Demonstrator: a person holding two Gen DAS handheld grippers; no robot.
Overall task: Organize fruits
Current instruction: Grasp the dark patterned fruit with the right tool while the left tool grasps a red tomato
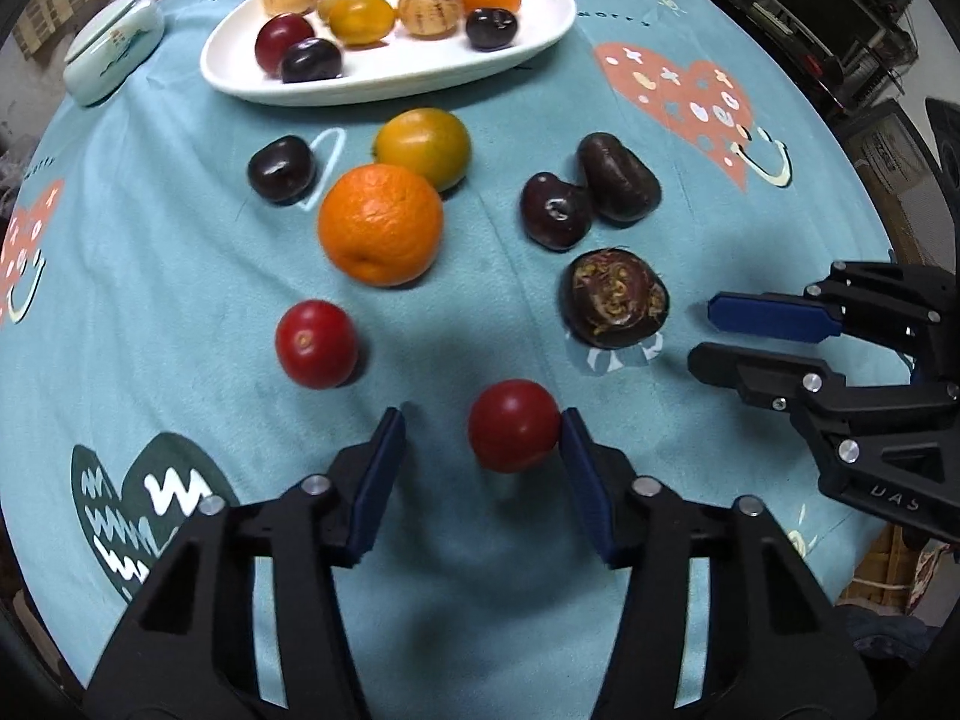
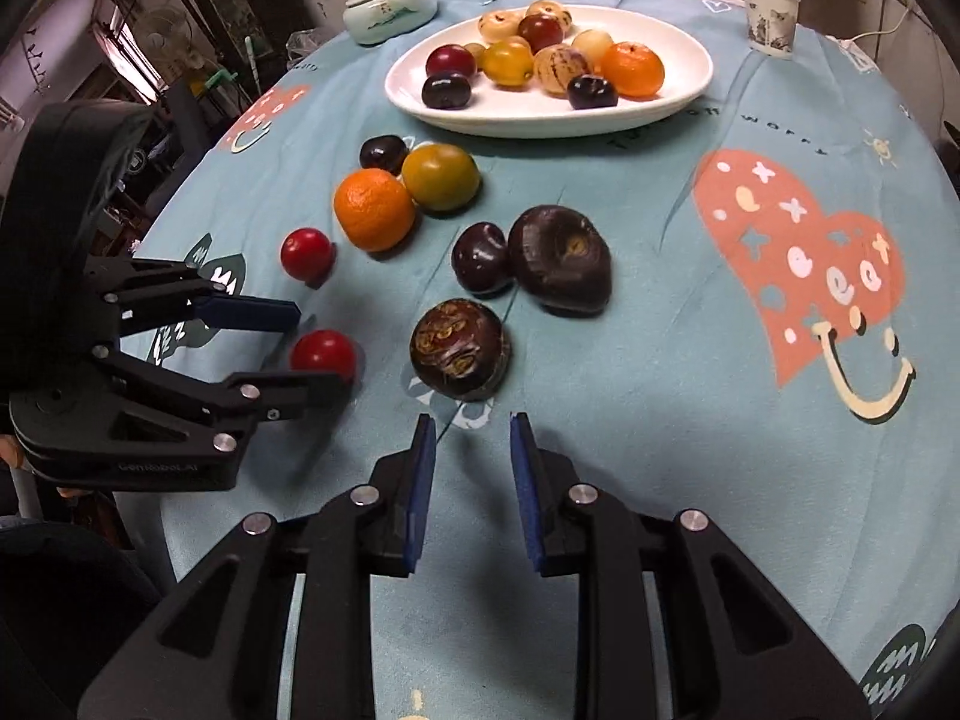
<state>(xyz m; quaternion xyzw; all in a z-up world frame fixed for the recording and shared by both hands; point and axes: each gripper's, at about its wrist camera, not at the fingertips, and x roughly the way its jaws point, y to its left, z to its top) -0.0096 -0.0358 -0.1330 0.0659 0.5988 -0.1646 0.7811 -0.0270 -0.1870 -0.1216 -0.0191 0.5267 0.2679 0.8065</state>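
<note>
From the left wrist, the left gripper (image 1: 480, 429) pointed down at the blue tablecloth (image 1: 150, 312) with a red tomato (image 1: 513, 425) between its fingers; the right pad touched the fruit, the left pad stood clear of it, so the jaws were open and nothing was clamped; a second red tomato (image 1: 316, 343) lay just beyond on the left, an orange (image 1: 380, 225) and a yellow-green fruit (image 1: 424, 146) touched farther out, and dark plums (image 1: 555, 210) sat to the right near a dark scarred fruit (image 1: 615, 306); the white plate (image 1: 252, 69) at the far edge already carried a mix of fruit; the right gripper (image 1: 699, 336) came in from the right, its fingers close together and empty.

From the right wrist, the right gripper (image 2: 471, 420) hung closed over bare cloth, holding nothing, just short of the dark scarred fruit (image 2: 460, 348); the left gripper (image 2: 312, 348) straddled the red tomato (image 2: 323, 351); the white plate (image 2: 678, 102) lay beyond, between a lidded ceramic jar (image 2: 390, 11) and a paper cup (image 2: 770, 18).
</note>
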